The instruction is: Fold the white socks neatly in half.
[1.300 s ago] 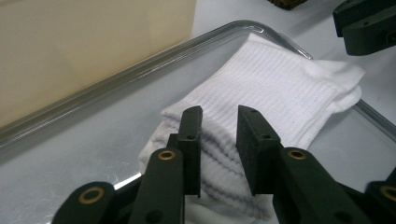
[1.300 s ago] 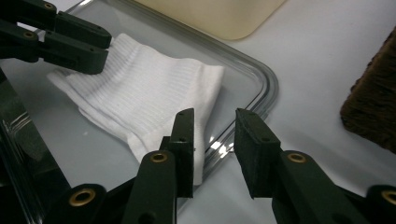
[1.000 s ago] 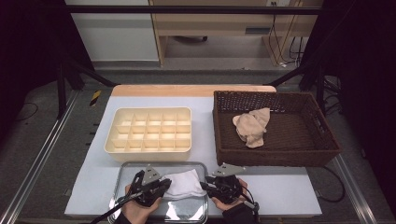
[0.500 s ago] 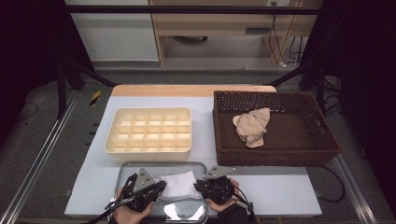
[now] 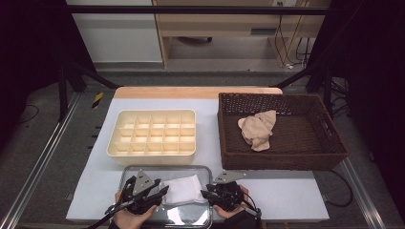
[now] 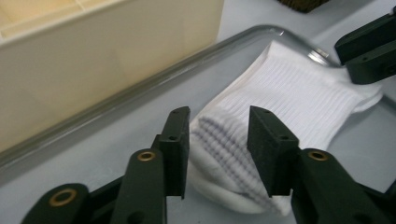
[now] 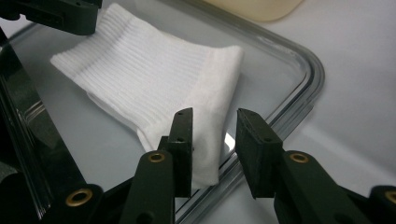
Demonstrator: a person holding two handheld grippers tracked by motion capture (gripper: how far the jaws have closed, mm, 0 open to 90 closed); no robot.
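Note:
A folded white ribbed sock (image 5: 184, 189) lies flat in the clear tray (image 5: 143, 170) at the table's near edge. My left gripper (image 5: 162, 191) is at its left end, and its jaws have just been opening. In the left gripper view they (image 6: 219, 130) straddle the sock's (image 6: 289, 93) folded end without pinching it. My right gripper (image 5: 206, 194) sits at the sock's right end, jaws also just opening. In the right gripper view they (image 7: 215, 135) stand apart over the sock's (image 7: 154, 79) cuff corner and the tray rim (image 7: 299, 93).
A cream box (image 5: 153, 133) of several compartments stands just beyond the tray. To the right is a dark wicker basket (image 5: 282, 162) with a beige cloth (image 5: 258, 129) in it. White tabletop shows to the tray's right.
Both grippers have drawn back slightly toward the near edge. The left jaws, closed on the sock's end before, now stand apart, and the sock rests flatter in the tray.

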